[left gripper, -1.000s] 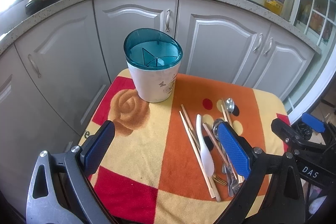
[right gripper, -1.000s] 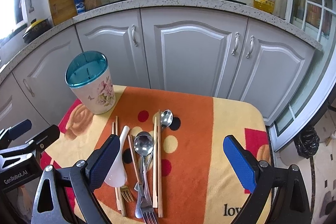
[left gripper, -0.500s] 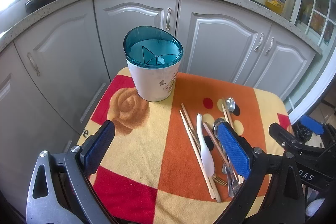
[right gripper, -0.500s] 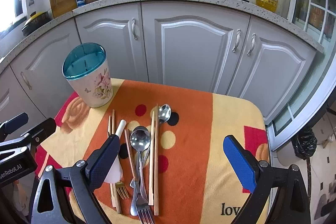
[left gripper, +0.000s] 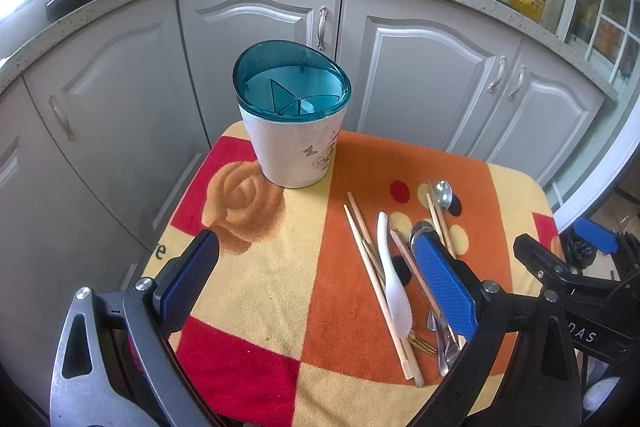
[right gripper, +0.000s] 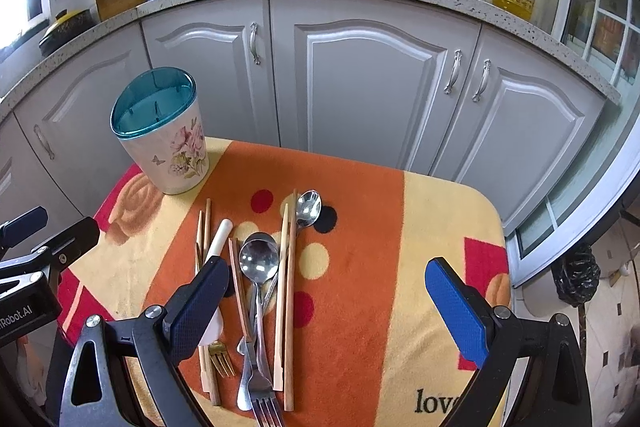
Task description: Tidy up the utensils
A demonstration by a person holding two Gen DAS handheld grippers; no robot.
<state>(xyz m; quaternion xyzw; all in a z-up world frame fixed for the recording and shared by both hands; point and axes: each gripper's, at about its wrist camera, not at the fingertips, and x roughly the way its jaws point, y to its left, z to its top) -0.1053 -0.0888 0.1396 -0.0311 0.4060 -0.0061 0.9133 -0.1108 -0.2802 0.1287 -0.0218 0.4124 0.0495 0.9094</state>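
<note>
A patterned cloth covers the bench before grey kitchen cabinets, utensils lying beside the holder, both the left tool and right tool hovering spread apart, empty.

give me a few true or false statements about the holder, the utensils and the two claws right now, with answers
1. The utensil holder stands upright on the cloth. True.
2. The white rice paddle is already inside the holder. False: it lies on the cloth among the chopsticks and spoons.
3. The left claw is open and holds nothing. True.
4. The right claw is shut on the large spoon. False: it is open, and the spoon lies on the cloth.
5. The holder has a red lid. False: its top is teal, with divided compartments.
6. A small spoon lies farther from the claws than the large spoon. True.
</note>
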